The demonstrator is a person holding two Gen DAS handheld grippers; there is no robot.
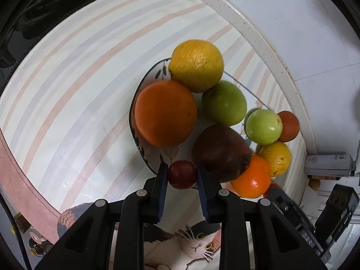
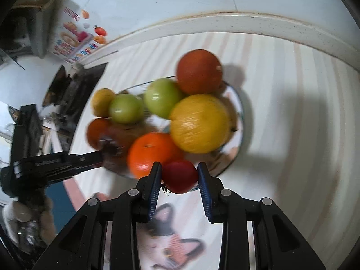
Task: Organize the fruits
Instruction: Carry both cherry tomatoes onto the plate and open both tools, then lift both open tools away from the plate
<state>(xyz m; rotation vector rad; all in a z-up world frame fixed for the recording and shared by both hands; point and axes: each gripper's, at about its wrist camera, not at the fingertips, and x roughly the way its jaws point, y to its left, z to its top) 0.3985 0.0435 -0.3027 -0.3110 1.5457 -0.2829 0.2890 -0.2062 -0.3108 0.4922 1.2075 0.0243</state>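
Tongs first, since they're closest to us in both views. Our left tongs (image 1: 182,174) are pinching a small dark red fruit (image 1: 182,174), round like a plum or big grape, with both blue pads pressed on its sides. Our right tongs (image 2: 179,176) are pinching a red fruit (image 2: 179,176) of their own, looks like a little tomato with a bit of dried stem hanging off. So both hands are loaded, nothing spread open.

Just past the fingertips in both views sits the plate (image 1: 144,76), a patterned one on the striped tabletop (image 1: 67,85), already piled up: a big orange (image 1: 165,113), a yellow citrus (image 1: 196,65), a green apple (image 1: 223,103), a dark brown-red fruit (image 1: 221,151), plus more small ones heaped on the far side, where we can't tell what's on the plate and what's on other fruit.

The bit that matters for the drop: from the left tongs the plate lies straight ahead and slightly below, and the dark red fruit hangs right over the near rim, next to the brown-red one. The right tongs come at the same plate from the opposite side, their fruit also at the near rim, beside a small orange (image 2: 153,151). In the right view we can see the left gripper (image 2: 56,162) reaching in from the left, so the two are fairly close.

Our guess is both just need a free gap to set down in, and gaps are scarce. Round fruit on a heap could roll off.
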